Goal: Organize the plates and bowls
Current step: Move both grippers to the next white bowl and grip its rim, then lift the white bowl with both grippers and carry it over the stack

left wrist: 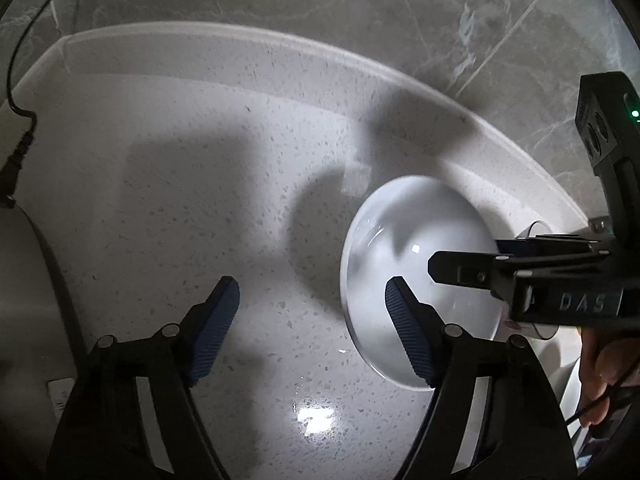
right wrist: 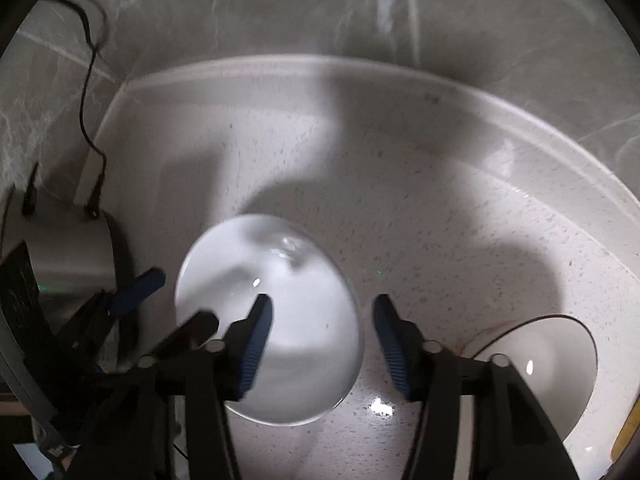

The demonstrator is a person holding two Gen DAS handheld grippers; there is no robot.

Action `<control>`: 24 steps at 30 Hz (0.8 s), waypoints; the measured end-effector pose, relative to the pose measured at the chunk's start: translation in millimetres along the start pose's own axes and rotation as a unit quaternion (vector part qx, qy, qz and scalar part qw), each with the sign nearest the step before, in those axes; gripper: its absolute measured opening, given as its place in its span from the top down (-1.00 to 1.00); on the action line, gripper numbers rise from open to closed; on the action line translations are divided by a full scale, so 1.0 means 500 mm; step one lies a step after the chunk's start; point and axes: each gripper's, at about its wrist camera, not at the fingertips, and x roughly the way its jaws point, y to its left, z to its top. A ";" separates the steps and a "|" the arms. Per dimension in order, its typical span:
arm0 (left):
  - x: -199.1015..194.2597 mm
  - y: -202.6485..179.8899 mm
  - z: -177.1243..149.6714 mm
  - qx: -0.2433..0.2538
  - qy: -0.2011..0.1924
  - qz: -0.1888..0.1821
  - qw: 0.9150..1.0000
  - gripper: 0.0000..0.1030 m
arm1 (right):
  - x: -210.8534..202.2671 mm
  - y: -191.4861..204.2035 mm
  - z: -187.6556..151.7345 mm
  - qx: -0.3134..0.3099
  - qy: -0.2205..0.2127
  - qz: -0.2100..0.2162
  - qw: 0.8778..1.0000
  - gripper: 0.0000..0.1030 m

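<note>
The white bowl (right wrist: 272, 320) is straddled at its right rim by the half-open, empty right gripper (right wrist: 320, 344), so it should be lowered squarely before it's squeezed, left gripper (left wrist: 312, 328) kept wide and clear.

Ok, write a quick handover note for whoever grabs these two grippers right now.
Left gripper: open, empty, over the speckled counter, its right finger across the near rim of the white bowl.
Right gripper: open, straddling that bowl's right rim, pads not pressing yet.
A second dish with a dark rim sits to the right.
Done: nothing stacked yet.
Left: grip the bowl, then group it with the other dish.
</note>
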 end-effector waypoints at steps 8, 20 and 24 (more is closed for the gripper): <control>0.041 -0.016 -0.001 0.001 0.014 -0.030 0.999 0.87 | 0.028 0.009 0.001 -0.015 0.008 -0.031 0.999 0.59; -0.022 -0.036 -0.020 0.001 -0.010 -0.023 1.000 0.89 | -0.002 0.023 -0.023 -0.014 -0.023 -0.013 1.000 0.77; -0.077 -0.057 -0.032 0.010 -0.026 -0.030 0.999 0.89 | -0.046 0.031 -0.047 -0.017 -0.040 -0.007 0.999 0.78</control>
